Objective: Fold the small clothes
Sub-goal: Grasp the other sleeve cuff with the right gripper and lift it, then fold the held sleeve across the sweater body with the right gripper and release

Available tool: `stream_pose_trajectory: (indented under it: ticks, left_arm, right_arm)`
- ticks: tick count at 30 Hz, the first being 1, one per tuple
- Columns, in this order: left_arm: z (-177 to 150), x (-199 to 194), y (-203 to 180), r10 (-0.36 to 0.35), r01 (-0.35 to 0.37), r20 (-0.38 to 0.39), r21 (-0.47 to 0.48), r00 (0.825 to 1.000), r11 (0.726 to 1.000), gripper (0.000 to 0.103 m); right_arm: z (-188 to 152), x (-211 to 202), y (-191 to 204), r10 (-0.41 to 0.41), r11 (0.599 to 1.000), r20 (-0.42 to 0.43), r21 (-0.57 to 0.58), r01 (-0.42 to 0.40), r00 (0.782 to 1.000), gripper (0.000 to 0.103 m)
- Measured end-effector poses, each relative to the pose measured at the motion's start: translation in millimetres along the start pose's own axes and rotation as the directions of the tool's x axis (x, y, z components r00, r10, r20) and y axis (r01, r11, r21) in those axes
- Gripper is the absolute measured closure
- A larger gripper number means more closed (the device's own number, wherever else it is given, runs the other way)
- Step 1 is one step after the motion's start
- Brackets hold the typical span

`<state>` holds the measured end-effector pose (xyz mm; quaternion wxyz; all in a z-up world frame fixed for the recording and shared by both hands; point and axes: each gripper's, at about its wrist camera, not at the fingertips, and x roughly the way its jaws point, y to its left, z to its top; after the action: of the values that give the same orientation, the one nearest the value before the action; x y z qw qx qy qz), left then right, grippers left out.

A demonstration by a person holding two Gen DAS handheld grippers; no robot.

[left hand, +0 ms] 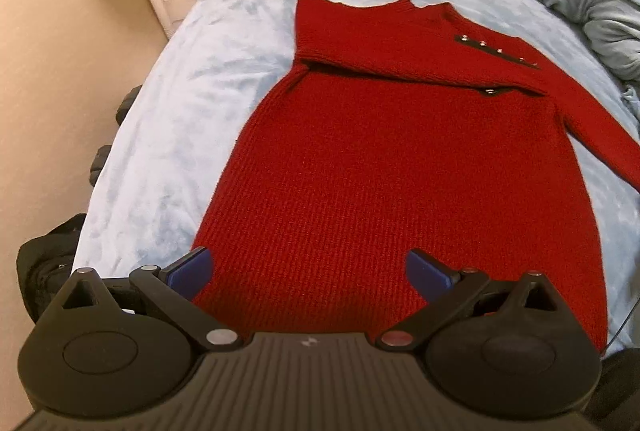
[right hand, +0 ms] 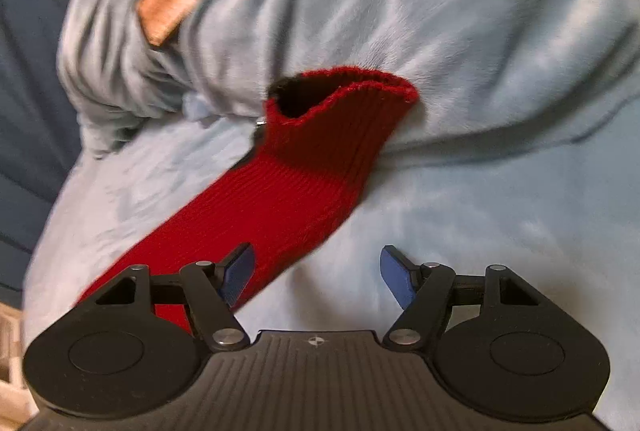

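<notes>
Lying flat on the pale blue bed (left hand: 192, 79), the red sweater (left hand: 360, 171) stretches toward 12 o'clock; left hand-held gripper (left hand: 308, 271) gapes wide at its hem, right hand-held gripper (right hand: 316, 279) wide beside the sleeve (right hand: 280, 191).

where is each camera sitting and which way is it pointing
Left wrist: on the left gripper, at the hem, facing up the red sweater dress on the blue bedspread; its open fingers show.
Right wrist: on the right gripper, low, facing the sleeve cuff against the bunched blanket; open fingers show.
Shared: dress, bedspread.
</notes>
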<state>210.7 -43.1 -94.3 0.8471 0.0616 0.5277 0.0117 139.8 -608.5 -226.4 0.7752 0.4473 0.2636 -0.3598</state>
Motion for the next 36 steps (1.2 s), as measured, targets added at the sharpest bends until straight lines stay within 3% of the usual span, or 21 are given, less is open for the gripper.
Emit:
stream_pose_trajectory:
  ticks: [3, 5, 6, 7, 8, 10, 13, 15, 17, 19, 21, 23, 25, 27, 30, 32, 34, 35, 36]
  left_arm:
    - [5.4, 4.3, -0.4, 0.027, -0.027, 0.004, 0.001, 1.0, 1.0, 0.0]
    - [8.3, 6.3, -1.1, 0.04, -0.04, 0.007, 0.0, 0.999, 0.999, 0.0]
    - [10.4, 7.4, -1.1, 0.042, -0.042, 0.006, -0.001, 0.999, 0.999, 0.0]
    - [11.8, 8.3, -1.1, 0.04, -0.04, 0.007, -0.004, 0.999, 0.999, 0.0]
    - [13.0, 8.2, -0.8, 0.036, -0.036, 0.01, -0.006, 0.999, 0.999, 0.0]
    - [13.7, 7.7, -1.0, 0.029, -0.029, 0.018, -0.005, 0.999, 1.0, 0.0]
    - [14.3, 9.9, -2.3, 0.025, -0.025, 0.022, 0.008, 0.999, 1.0, 0.0]
    - [14.7, 12.6, -1.0, 0.019, -0.019, 0.021, 0.003, 1.0, 1.0, 0.0]
    - [14.6, 14.0, 2.8, 0.004, -0.004, 0.016, -0.014, 1.0, 1.0, 0.0]
    - [14.7, 13.5, 9.5, -0.009, 0.01, 0.019, -0.034, 1.0, 0.999, 0.0]
    - [14.5, 12.2, 20.2, -0.009, 0.011, 0.033, -0.052, 0.999, 0.999, 0.0]
    - [14.2, 14.3, 33.3, 0.001, 0.002, 0.041, -0.072, 0.999, 0.997, 0.0]
    - [14.1, 21.1, 49.9, 0.006, -0.003, 0.032, -0.105, 0.999, 0.994, 0.0]
    - [13.5, 28.9, 68.1, 0.004, -0.002, 0.012, -0.15, 1.0, 0.989, 0.0]
    - [9.3, 30.9, 97.2, 0.007, -0.004, 0.01, -0.219, 1.0, 0.976, 0.0]
    - [4.9, 28.1, 114.6, 0.035, -0.029, 0.024, -0.236, 0.999, 0.971, 0.0]
    - [1.0, 25.8, 129.0, 0.073, -0.062, 0.035, -0.241, 0.997, 0.969, 0.0]
    - [-0.9, 24.9, 135.3, 0.089, -0.077, 0.038, -0.242, 0.995, 0.967, 0.0]
    - [-2.6, 23.7, 142.2, 0.103, -0.09, 0.04, -0.244, 0.994, 0.965, 0.0]
  right_arm:
    - [1.4, 20.8, 12.5, -0.041, 0.999, 0.04, -0.028, 0.042, 0.998, 0.008]
    - [1.6, 31.6, 31.2, -0.073, 0.994, 0.056, -0.08, 0.078, 0.996, 0.014]
    - [1.1, 35.2, 38.0, -0.057, 0.991, 0.063, -0.114, 0.064, 0.996, 0.04]
    - [1.5, 39.0, 44.6, -0.028, 0.988, 0.063, -0.147, 0.037, 0.998, 0.079]
    - [1.7, 39.8, 50.1, -0.022, 0.985, 0.078, -0.169, 0.035, 0.997, 0.09]
    - [6.2, 31.5, 52.8, 0.019, 0.987, 0.117, -0.161, 0.0, 0.993, 0.091]
    - [9.7, 6.7, 47.1, 0.113, 0.992, 0.157, -0.073, -0.103, 0.981, 0.091]
    - [10.5, -2.2, 40.6, 0.135, 0.991, 0.162, -0.006, -0.136, 0.977, 0.091]
    - [10.4, 6.0, 38.0, 0.081, 0.996, 0.129, 0.023, -0.085, 0.988, 0.091]
    - [10.9, 23.3, 35.8, -0.018, 1.0, 0.069, 0.024, 0.017, 0.997, 0.091]
    - [13.5, 30.0, 40.5, -0.072, 0.997, 0.038, 0.027, 0.071, 0.997, 0.091]
    - [16.5, 19.8, 68.6, -0.072, 0.995, 0.097, -0.065, 0.079, 0.993, 0.091]
    - [15.7, 1.8, 116.6, -0.035, 0.97, 0.185, -0.229, 0.078, 0.982, 0.091]
    - [9.1, -17.5, 178.3, 0.047, 0.914, 0.271, -0.401, 0.069, 0.961, 0.091]
    - [-28.5, -52.9, 282.4, 0.251, 0.779, 0.334, -0.627, 0.015, 0.908, 0.091]
    - [-78.5, -77.9, 344.3, 0.411, 0.648, 0.299, -0.76, -0.046, 0.861, 0.091]
    - [-149.2, -89.8, 391.9, 0.531, 0.48, 0.194, -0.871, -0.104, 0.825, 0.086]
    - [-186.8, -89.6, 407.1, 0.557, 0.393, 0.123, -0.91, -0.13, 0.821, 0.085]
    - [-225.7, -85.3, 417.8, 0.553, 0.298, 0.032, -0.941, -0.162, 0.833, 0.07]
